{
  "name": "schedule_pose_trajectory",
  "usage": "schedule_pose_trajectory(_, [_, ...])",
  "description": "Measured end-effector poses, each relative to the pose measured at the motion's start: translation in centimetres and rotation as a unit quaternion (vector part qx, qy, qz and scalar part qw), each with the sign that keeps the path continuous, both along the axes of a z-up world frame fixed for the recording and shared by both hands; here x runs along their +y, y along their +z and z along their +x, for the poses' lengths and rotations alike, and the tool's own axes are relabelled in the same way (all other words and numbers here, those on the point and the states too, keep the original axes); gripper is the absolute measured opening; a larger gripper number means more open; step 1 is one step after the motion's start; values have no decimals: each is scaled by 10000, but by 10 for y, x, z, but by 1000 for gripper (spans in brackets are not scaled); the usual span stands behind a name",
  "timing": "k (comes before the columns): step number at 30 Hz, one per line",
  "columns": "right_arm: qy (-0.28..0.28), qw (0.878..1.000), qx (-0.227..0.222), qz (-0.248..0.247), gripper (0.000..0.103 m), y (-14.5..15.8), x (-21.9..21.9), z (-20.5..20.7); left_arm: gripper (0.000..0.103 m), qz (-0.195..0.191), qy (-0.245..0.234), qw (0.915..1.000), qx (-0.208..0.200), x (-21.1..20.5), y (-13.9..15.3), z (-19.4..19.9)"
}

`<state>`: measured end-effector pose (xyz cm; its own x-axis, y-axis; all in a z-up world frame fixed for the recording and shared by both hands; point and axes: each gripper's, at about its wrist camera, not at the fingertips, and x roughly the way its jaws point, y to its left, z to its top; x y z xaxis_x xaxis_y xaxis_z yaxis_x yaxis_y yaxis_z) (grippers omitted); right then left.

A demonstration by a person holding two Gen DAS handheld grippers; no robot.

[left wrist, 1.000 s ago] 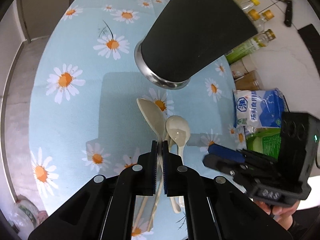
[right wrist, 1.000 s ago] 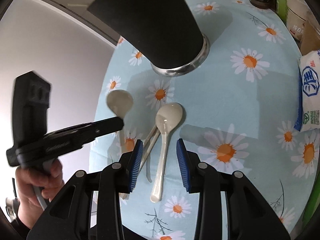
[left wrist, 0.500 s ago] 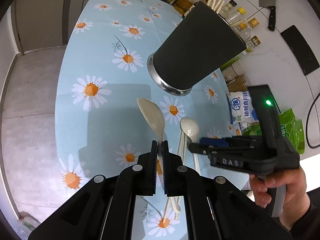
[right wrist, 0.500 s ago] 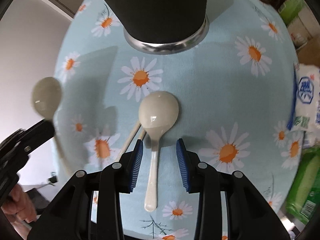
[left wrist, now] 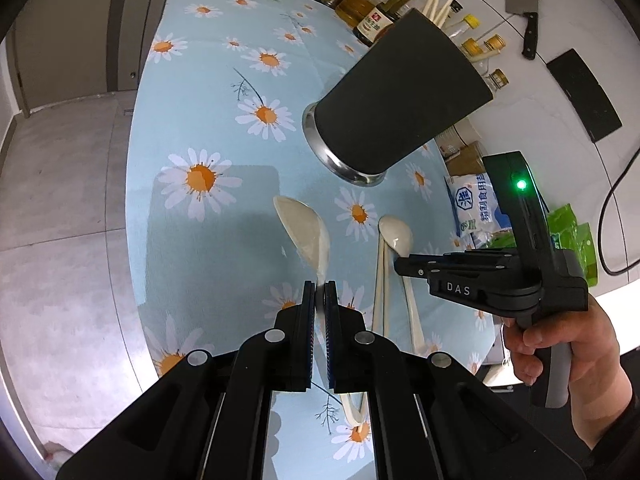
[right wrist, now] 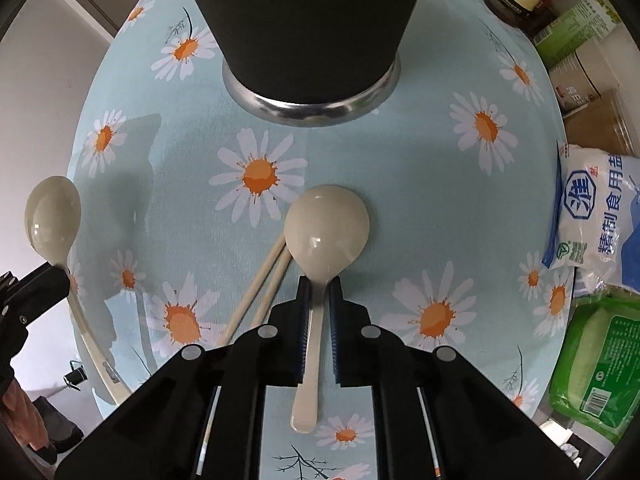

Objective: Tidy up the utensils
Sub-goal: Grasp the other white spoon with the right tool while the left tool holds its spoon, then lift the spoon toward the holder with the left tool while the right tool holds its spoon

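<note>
My left gripper [left wrist: 319, 292] is shut on the handle of a cream spoon [left wrist: 306, 232], held in the air above the daisy tablecloth; this spoon [right wrist: 52, 216] also shows at the left of the right wrist view. A second cream spoon [right wrist: 328, 224] lies on the cloth beside a pair of chopsticks [right wrist: 264, 280]. My right gripper [right wrist: 319, 284] points straight down over it, its jaws closing, the blue pads pressing the spoon's neck. The black utensil holder [left wrist: 400, 100] with a steel base stands just beyond, with chopsticks sticking out of its top.
A salt bag [right wrist: 600, 220] and green packets [right wrist: 600, 360] lie at the table's right edge. Sauce bottles [left wrist: 372, 16] stand behind the holder. A cleaver [left wrist: 520, 4] lies on the white counter. The table's left edge [left wrist: 136, 160] drops to the floor.
My right gripper tipped down over the lying spoon and its jaws closed on the neck. My left gripper drew back and left with its spoon, away from the holder.
</note>
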<state>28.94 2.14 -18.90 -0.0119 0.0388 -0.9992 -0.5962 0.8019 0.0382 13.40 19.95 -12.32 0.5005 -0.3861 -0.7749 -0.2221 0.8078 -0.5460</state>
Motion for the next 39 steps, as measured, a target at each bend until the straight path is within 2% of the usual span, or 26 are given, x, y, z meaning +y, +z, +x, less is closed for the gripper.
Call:
schedule_pose_trajectory(1, [-57, 10000, 40, 66, 10, 6, -13, 2, 3, 11, -55, 10000, 3, 0, 0, 1])
schedule_pose_trajectory(11, [-175, 9975, -47, 679, 9, 23, -51, -7, 3, 156, -539, 9984, -25, -11, 3, 11])
schedule_pose_trajectory(19, [48, 9873, -242, 1569, 9, 48, -81, -28, 3, 272, -708, 9971, -46, -27, 9, 19])
schedule_pose_trajectory(23, [150, 9815, -254, 1892, 9, 69, -78, -41, 3, 365, -669, 9970, -101, -34, 17, 19])
schedule_pose_trajectory(30, [441, 9630, -376, 2631, 9, 98, -85, -44, 3, 546, -491, 9968, -308, -45, 35, 18])
schedule_pose_trajectory(39, [958, 9331, -892, 3351, 9, 144, -88, -39, 3, 843, -257, 9930, -781, -61, 72, 20])
